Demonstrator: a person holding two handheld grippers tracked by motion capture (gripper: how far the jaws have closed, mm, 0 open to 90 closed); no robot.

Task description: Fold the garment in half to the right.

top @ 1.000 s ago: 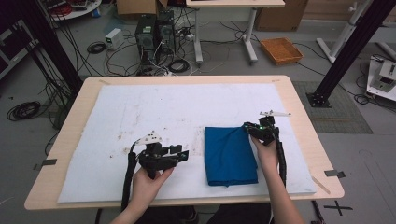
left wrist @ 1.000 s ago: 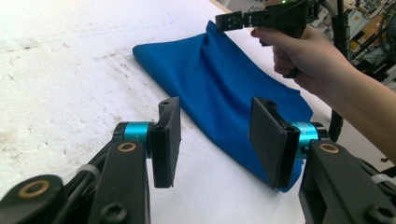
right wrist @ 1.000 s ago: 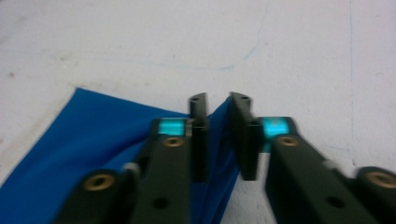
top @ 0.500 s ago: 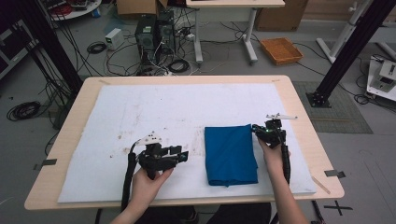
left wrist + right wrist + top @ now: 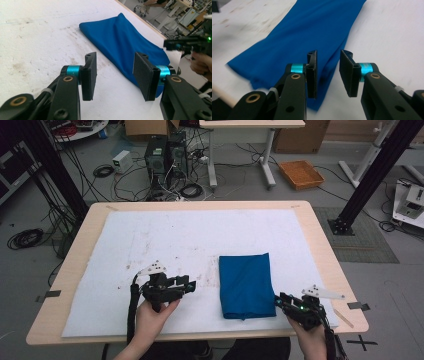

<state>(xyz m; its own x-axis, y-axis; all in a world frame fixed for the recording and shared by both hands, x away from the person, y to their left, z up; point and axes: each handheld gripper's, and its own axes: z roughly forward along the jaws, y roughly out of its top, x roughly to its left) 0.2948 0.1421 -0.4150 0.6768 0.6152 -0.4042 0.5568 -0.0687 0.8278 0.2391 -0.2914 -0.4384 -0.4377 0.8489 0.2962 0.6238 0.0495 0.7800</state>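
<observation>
A blue cloth (image 5: 246,285) lies folded into a flat rectangle on the white mat (image 5: 190,235), right of centre. My right gripper (image 5: 279,301) hovers beside the cloth's near right corner, pointing left at it. Its jaws have just been opening, and nothing is between them. In the right gripper view the gripper (image 5: 328,72) stands over the edge of the cloth (image 5: 307,32). My left gripper (image 5: 190,285) rests left of the cloth, open and empty, pointing toward it. In the left gripper view the gripper (image 5: 115,75) faces the cloth (image 5: 125,42), with the right gripper (image 5: 187,43) beyond.
The mat covers most of the wooden table (image 5: 325,250) and has brown stains (image 5: 135,265) left of centre. Behind the table, computer towers (image 5: 162,155), cables and an orange tray (image 5: 301,174) sit on the floor. A black post (image 5: 372,175) stands at the right.
My right gripper has moved from the cloth's far right corner back toward the table's near edge, beside the near right corner, and its jaws stand wider. The left gripper has stayed put.
</observation>
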